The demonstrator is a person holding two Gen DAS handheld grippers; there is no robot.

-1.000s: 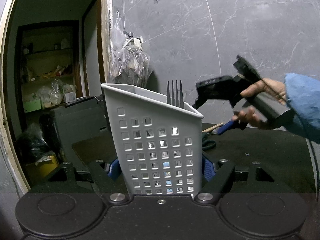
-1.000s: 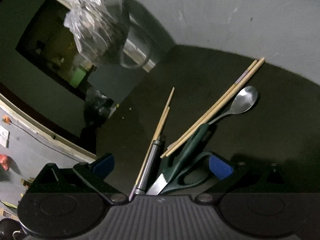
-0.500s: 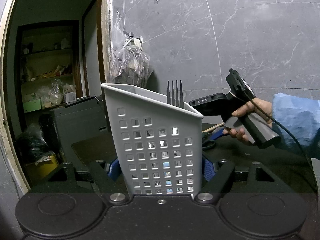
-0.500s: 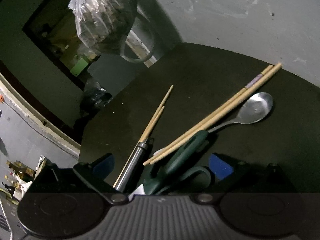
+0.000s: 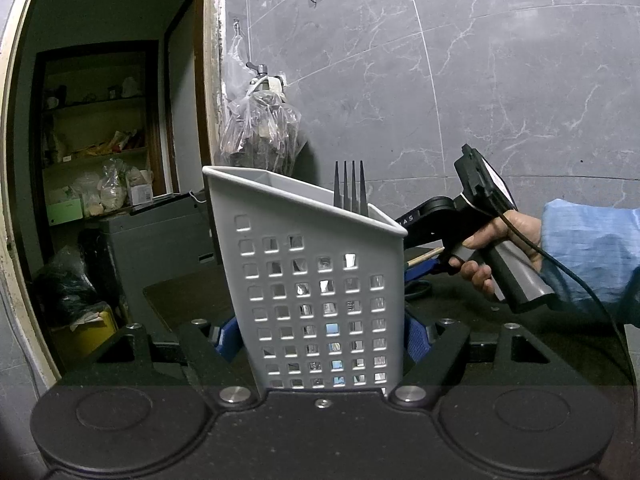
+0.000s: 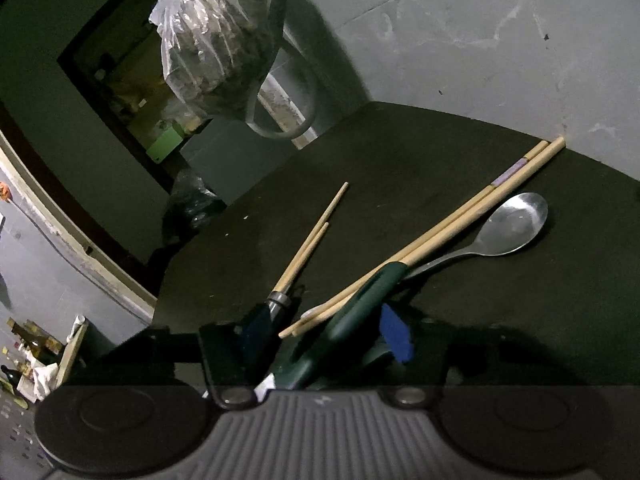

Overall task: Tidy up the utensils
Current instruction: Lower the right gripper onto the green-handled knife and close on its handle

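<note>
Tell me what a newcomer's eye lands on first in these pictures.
First, the white perforated utensil caddy, clamped upright in the left tongs and filling the left wrist view, with fork tines poking above its rim. Next, the pile on the dark table: green-handled scissors between the right tongs, whose jaws have just been closing, with long wooden chopsticks and a shiny spoon beside them.
</note>
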